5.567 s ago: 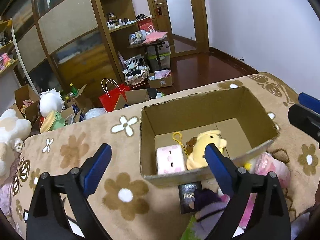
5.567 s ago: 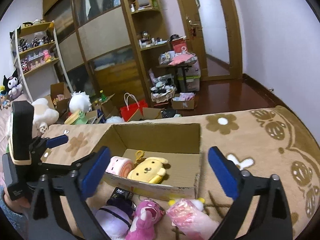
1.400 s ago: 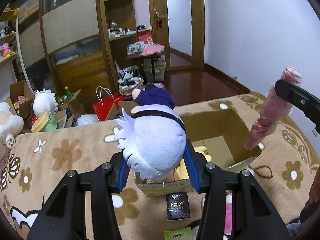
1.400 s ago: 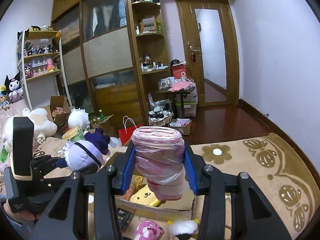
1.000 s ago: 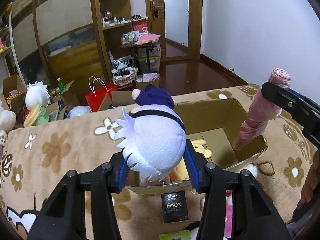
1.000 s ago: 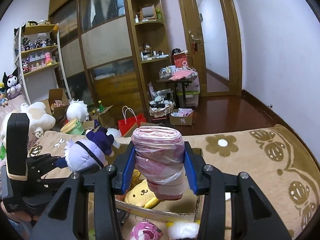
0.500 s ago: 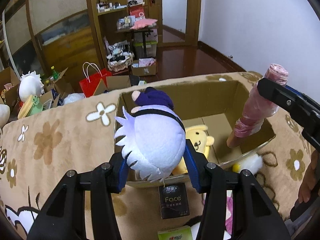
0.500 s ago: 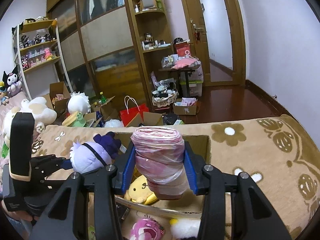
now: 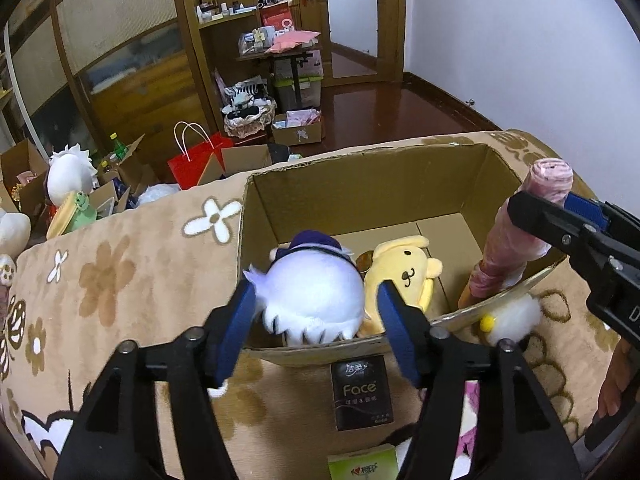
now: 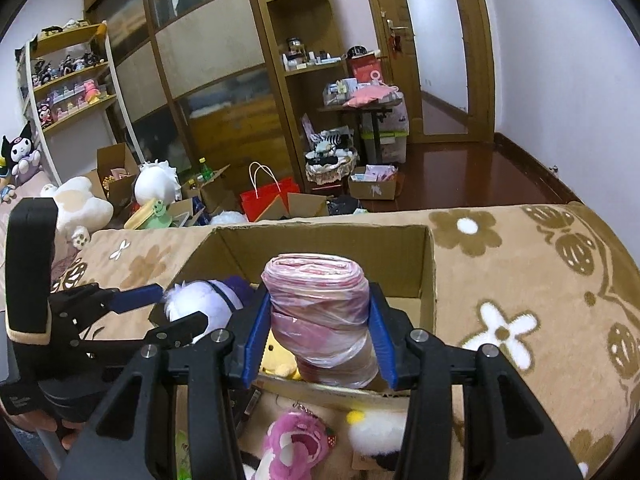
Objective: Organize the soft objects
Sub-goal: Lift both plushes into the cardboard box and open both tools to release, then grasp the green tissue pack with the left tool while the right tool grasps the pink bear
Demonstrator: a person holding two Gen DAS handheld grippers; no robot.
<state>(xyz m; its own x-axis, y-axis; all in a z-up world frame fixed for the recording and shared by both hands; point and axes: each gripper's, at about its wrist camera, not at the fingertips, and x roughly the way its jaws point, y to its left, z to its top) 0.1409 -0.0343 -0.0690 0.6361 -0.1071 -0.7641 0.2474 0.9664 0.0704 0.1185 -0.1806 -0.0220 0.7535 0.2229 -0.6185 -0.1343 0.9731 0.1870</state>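
An open cardboard box (image 9: 360, 188) stands on the flowered blanket; it also shows in the right wrist view (image 10: 428, 276). My left gripper (image 9: 316, 312) is open around a white and purple plush (image 9: 312, 288), which rests inside the box at its near wall, beside a yellow dog plush (image 9: 404, 268). My right gripper (image 10: 318, 320) is shut on a pink plastic-wrapped roll (image 10: 320, 304) and holds it upright, its lower end inside the box; the roll also shows in the left wrist view (image 9: 516, 236).
In front of the box lie a black tissue pack (image 9: 362, 392), a green pack (image 9: 364, 464), a pink bear plush (image 10: 296, 440) and a white and yellow plush (image 10: 380, 428). Beyond the blanket (image 9: 120, 280) are boxes, a red bag (image 9: 196, 160) and shelves.
Both grippers came down toward the box. My left gripper opened and let the white and purple plush rest in the box. The pink roll's lower end went down into the box.
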